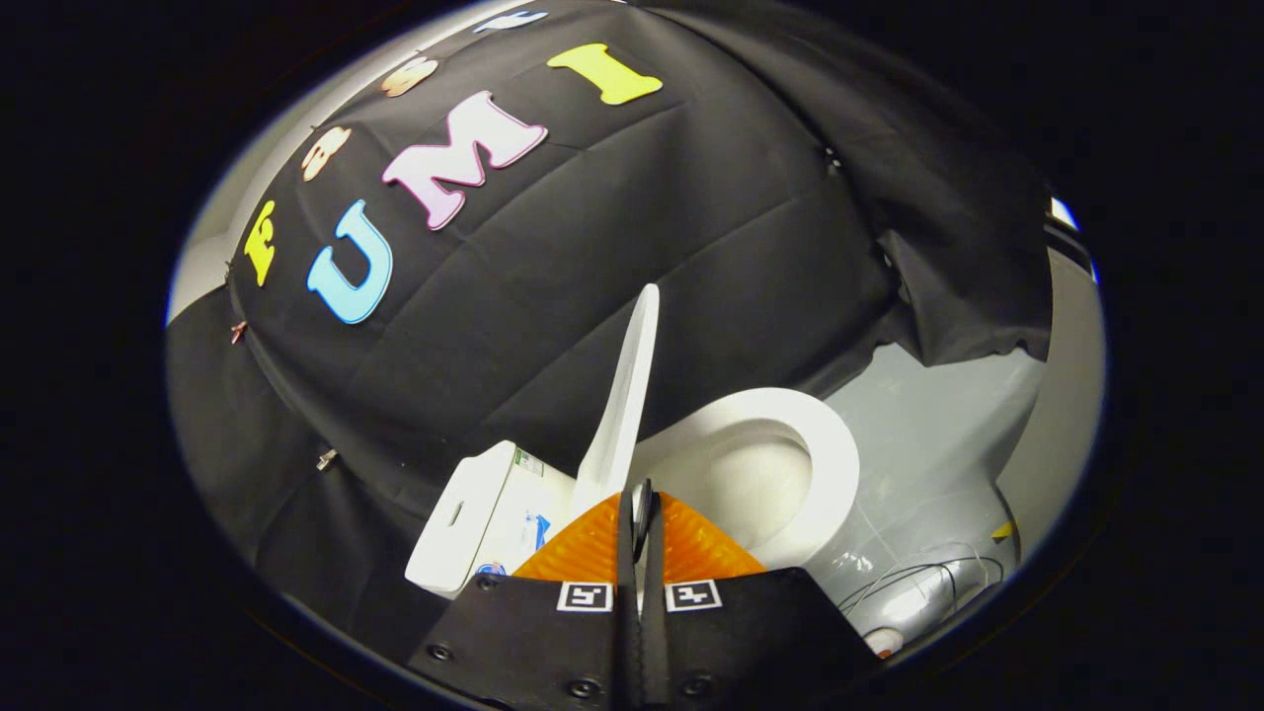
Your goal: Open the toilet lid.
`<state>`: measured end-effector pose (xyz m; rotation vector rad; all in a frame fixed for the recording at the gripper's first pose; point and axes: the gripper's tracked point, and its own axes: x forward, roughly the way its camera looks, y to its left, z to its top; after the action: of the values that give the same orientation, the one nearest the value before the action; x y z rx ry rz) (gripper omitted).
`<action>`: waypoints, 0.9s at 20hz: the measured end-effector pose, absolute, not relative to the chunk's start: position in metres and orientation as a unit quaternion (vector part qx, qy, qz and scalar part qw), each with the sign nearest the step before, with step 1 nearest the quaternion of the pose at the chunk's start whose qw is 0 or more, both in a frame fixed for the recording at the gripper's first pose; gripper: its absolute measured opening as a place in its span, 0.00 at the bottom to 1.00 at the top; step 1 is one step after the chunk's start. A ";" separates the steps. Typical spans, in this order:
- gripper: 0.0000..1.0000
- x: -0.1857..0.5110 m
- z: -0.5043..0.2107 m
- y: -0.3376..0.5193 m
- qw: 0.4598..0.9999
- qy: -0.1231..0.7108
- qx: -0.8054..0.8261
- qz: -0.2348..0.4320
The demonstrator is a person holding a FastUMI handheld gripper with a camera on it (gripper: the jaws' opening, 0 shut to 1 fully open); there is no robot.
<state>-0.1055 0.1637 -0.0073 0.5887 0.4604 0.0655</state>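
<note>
A white toilet stands just beyond my fingers. Its lid (627, 395) is raised nearly upright, seen edge-on, leaning toward the white tank (479, 518). The seat ring (825, 449) lies flat around the open bowl (755, 484). My gripper (640, 513) sits just in front of the lid's lower edge with its two fingers pressed together. Nothing is held between them, and the lid stands apart from them.
Black cloth hangs behind and around the toilet. To the right of the bowl lies a grey floor (938, 434) with thin cables (928, 583) and a small yellow tape mark (1002, 530).
</note>
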 end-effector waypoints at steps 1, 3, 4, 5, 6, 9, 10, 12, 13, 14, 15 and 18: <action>0.05 -0.106 -0.003 0.170 0.935 0.221 0.274 0.033; 0.05 -0.105 0.002 0.176 0.941 0.218 0.257 0.029; 0.05 -0.105 0.006 0.181 0.942 0.218 0.252 0.025; 0.05 -0.104 0.011 0.186 0.945 0.217 0.242 0.021; 0.05 -0.106 0.012 0.190 0.948 0.216 0.232 0.017; 0.05 -0.101 0.025 0.203 0.957 0.205 0.207 0.003; 0.05 -0.102 0.028 0.210 0.957 0.205 0.203 0.000; 0.05 -0.103 0.038 0.221 0.961 0.200 0.192 -0.005; 0.05 -0.104 0.042 0.227 0.963 0.197 0.185 -0.006; 0.05 -0.105 0.045 0.234 0.965 0.195 0.178 -0.007; 0.05 -0.105 0.049 0.240 0.966 0.191 0.173 -0.009; 0.05 -0.102 0.062 0.262 0.971 0.183 0.151 -0.012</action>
<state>-0.1021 0.2623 0.0624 0.3058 0.3686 -0.0237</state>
